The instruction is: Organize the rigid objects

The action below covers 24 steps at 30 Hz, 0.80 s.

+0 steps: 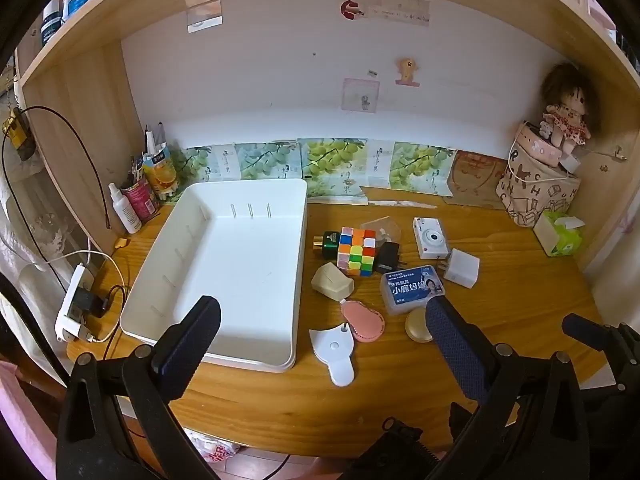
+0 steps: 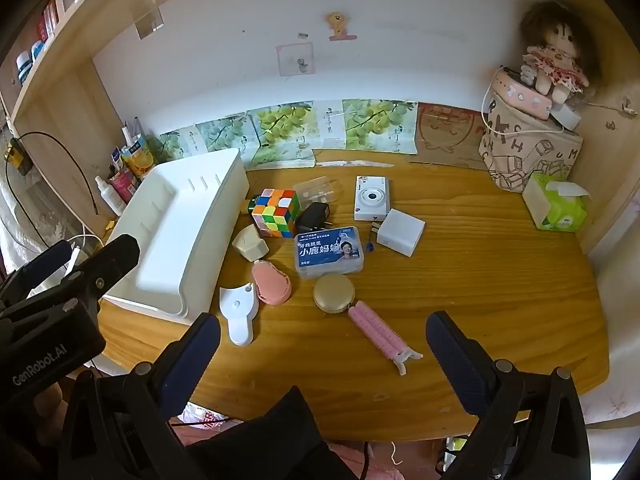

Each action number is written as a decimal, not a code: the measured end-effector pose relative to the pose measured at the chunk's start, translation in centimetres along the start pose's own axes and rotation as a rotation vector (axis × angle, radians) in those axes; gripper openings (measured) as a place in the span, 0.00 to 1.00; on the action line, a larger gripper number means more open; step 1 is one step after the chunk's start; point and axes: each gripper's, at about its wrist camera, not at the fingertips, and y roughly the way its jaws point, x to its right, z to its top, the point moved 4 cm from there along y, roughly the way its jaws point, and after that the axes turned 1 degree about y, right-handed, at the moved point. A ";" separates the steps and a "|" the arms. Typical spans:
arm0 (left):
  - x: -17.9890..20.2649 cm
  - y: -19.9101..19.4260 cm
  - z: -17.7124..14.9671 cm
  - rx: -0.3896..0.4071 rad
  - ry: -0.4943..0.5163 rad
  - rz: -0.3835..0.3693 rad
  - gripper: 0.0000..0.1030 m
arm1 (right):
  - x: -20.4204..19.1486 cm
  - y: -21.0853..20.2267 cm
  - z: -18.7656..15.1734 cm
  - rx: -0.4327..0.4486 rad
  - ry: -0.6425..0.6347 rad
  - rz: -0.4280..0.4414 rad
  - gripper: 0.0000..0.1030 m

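Wooden desk (image 2: 480,300) in an alcove, white back wall (image 1: 260,88) with stickers, grape-print papers (image 1: 332,160) along its foot, doll (image 2: 554,56) seated atop a patterned fabric box (image 2: 532,156) at right, green tissue pack (image 2: 556,204) beside it, white spray bottle (image 1: 125,210) and cans at left, power strip (image 1: 74,304) with cables.

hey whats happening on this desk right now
A person holds a two-finger gripper in each hand over a wooden desk, set to sort small items. Both the left gripper and the right gripper are open and hold nothing. The white tray has nothing in it. The items lie loose beside it: a puzzle cube, a white camera, a white charger, a blue-labelled box, a round gold compact and a pink hair clip.
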 end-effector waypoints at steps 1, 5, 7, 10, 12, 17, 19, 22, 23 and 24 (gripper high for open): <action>0.0 0.0 0.0 -0.001 0.001 0.000 0.99 | 0.0 0.0 0.0 -0.002 0.000 -0.001 1.00; 0.0 0.3 -0.1 -0.012 0.006 -0.001 0.99 | 0.0 0.1 0.1 -0.001 -0.002 -0.005 1.00; -0.1 0.4 -0.1 -0.012 0.004 -0.010 0.99 | -0.1 0.1 0.1 -0.001 -0.001 -0.005 1.00; -0.2 0.8 -0.6 -0.002 0.005 -0.036 0.99 | -0.1 0.3 0.0 -0.005 -0.002 -0.010 1.00; -0.4 0.9 -0.8 -0.003 0.002 -0.058 0.99 | -0.1 0.6 -0.2 -0.014 -0.002 -0.015 1.00; -0.5 1.1 -0.7 -0.034 -0.003 -0.109 0.99 | -0.2 0.8 -0.4 -0.043 -0.005 -0.032 1.00; -0.7 1.3 -0.9 -0.046 -0.007 -0.121 0.99 | -0.5 0.9 -0.6 -0.057 -0.005 -0.043 1.00; -1.0 1.6 -1.1 -0.067 -0.011 -0.147 0.99 | -0.9 1.1 -0.9 -0.077 -0.005 -0.057 1.00; -1.1 1.9 -1.1 -0.075 -0.011 -0.151 0.98 | -1.1 1.3 -0.9 -0.085 -0.004 -0.062 1.00; -1.3 2.0 -1.2 -0.082 -0.011 -0.157 0.97 | -1.2 1.4 -1.1 -0.091 -0.003 -0.066 1.00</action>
